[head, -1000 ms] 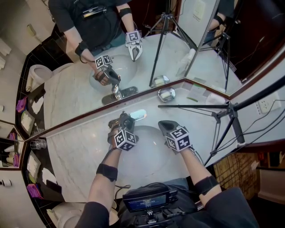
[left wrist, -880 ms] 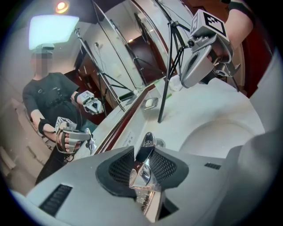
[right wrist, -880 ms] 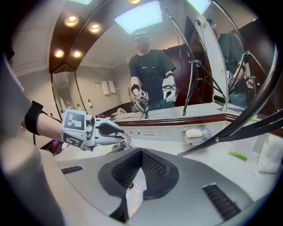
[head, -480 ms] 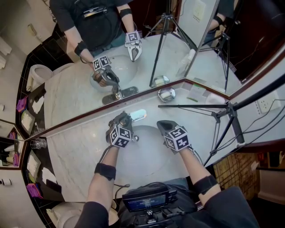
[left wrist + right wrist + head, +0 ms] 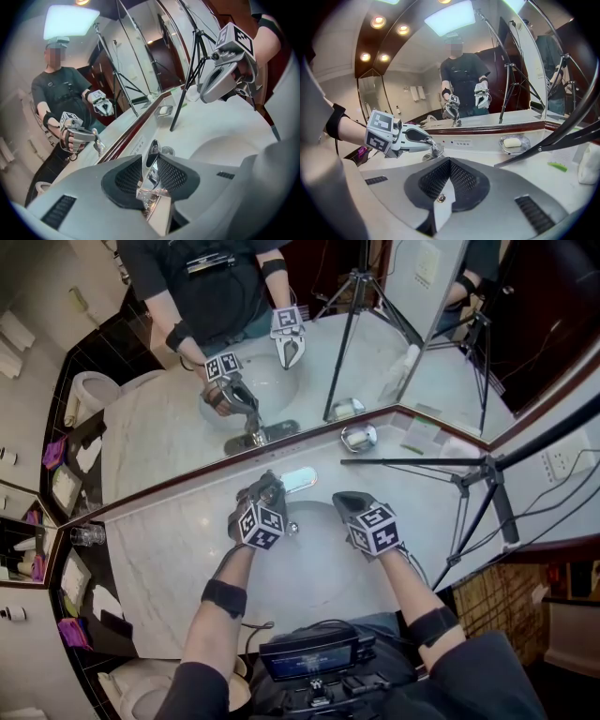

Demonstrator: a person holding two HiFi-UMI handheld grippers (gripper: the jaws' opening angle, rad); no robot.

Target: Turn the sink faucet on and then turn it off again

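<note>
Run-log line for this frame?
left gripper: clamped on faucet lever | right gripper: shut, empty, above sink basin edge | water flow: cannot tell

Faucet point(image 5: 153, 148): polished chrome, mirror-bright. Surface point(image 5: 159, 549): white veined marble, glossy. Sink basin point(image 5: 319, 563): smooth, glazed white. Left gripper point(image 5: 151, 161) and right gripper point(image 5: 449, 161): matt grey plastic shells, fingers point(image 5: 174, 176) faced with black mesh-textured pads. Soap dish point(image 5: 358, 438): shiny metal. Tripod point(image 5: 422, 463): matt black.

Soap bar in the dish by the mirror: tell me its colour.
White; the soap bar shows best in the right gripper view.
</note>
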